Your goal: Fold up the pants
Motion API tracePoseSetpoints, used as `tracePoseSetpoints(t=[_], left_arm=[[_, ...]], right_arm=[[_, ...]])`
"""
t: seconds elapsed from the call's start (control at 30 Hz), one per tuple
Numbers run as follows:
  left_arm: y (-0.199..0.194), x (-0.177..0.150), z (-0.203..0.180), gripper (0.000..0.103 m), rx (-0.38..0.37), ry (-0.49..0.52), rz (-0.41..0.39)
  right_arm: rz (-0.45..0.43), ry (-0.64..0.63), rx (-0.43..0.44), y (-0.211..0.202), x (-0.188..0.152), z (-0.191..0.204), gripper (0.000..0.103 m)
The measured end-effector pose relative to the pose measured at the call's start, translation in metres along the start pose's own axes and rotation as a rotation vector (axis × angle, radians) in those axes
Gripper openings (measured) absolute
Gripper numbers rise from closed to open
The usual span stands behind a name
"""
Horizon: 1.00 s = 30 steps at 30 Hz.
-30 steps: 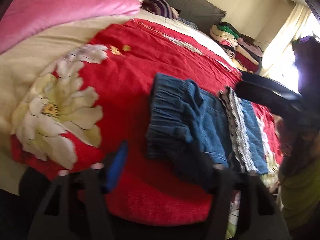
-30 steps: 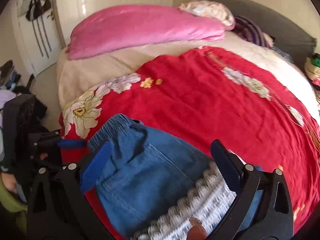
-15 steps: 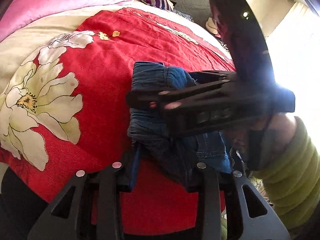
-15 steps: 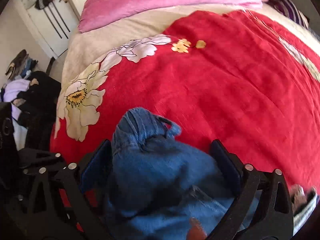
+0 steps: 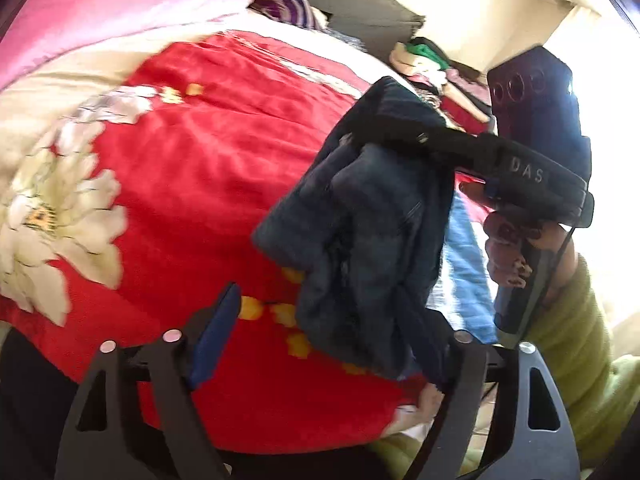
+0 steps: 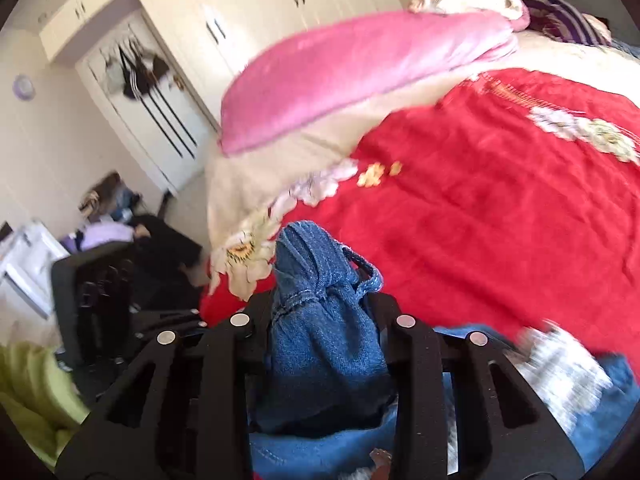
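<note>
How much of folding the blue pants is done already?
Partly done, it seems. The blue pants are bunched into a thick bundle, so some folding looks finished. Right now the right gripper has its jaws closing on that bundle and holds it above the red blanket, while the left gripper is opening, its jaws not pressing the cloth. Left: laying the bundle down flat and neat.

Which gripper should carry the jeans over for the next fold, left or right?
Right. The right gripper is closing on the bunched jeans and lifts them off the red blanket; the left gripper is opening, nothing pinched.
</note>
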<state>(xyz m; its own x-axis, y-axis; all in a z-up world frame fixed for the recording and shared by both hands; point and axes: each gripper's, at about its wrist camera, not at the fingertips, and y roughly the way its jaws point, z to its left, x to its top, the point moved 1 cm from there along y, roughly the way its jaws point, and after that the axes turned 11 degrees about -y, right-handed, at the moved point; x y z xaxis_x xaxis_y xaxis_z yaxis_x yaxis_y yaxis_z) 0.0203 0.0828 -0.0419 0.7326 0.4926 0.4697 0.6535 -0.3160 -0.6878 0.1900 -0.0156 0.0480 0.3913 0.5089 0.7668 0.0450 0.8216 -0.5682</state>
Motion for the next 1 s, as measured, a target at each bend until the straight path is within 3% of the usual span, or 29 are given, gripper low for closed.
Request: tracePoseSetpoints(t=[0.1,0.3,0.37,0.4,0.43,0.57,0.67,0.87,1.0], left_arm=[[0.011,-0.003,-0.013,0.086,-0.018,0.016,0.037],[0.039,-0.001,-0.038,0.087,-0.132,0.002,0.12],[0.047,0.001,-0.046,0.085,-0.206,-0.023,0.138],[0.048,0.001,-0.05,0.083,-0.226,-0.03,0.128],[0.046,0.001,-0.058,0.082,-0.244,-0.019,0.115],[0.038,-0.014,-0.096,0.082,-0.283,0.135,0.101],[0.047,-0.033,-0.121,0.083,-0.286,0.252,0.14],[0.082,-0.07,-0.135,0.085,-0.182,0.383,0.249],[0.059,-0.063,-0.136,0.085,-0.195,0.387,0.192]], right_arm=[[-0.039,-0.003,-0.018,-0.027,-0.006,-0.008,0.025],[-0.092,0.027,-0.015,-0.056,-0.021,-0.024,0.026],[-0.114,0.032,-0.011,-0.063,-0.026,-0.027,0.038],[-0.125,0.044,-0.023,-0.068,-0.028,-0.03,0.055],[-0.152,0.076,-0.041,-0.077,-0.033,-0.035,0.062],[-0.235,0.189,-0.159,-0.122,-0.067,-0.057,0.07],[-0.2,0.275,-0.293,-0.144,-0.106,-0.066,0.071],[-0.184,0.45,-0.268,-0.146,-0.164,-0.069,0.073],[-0.161,0.489,-0.311,-0.147,-0.174,-0.071,0.073]])
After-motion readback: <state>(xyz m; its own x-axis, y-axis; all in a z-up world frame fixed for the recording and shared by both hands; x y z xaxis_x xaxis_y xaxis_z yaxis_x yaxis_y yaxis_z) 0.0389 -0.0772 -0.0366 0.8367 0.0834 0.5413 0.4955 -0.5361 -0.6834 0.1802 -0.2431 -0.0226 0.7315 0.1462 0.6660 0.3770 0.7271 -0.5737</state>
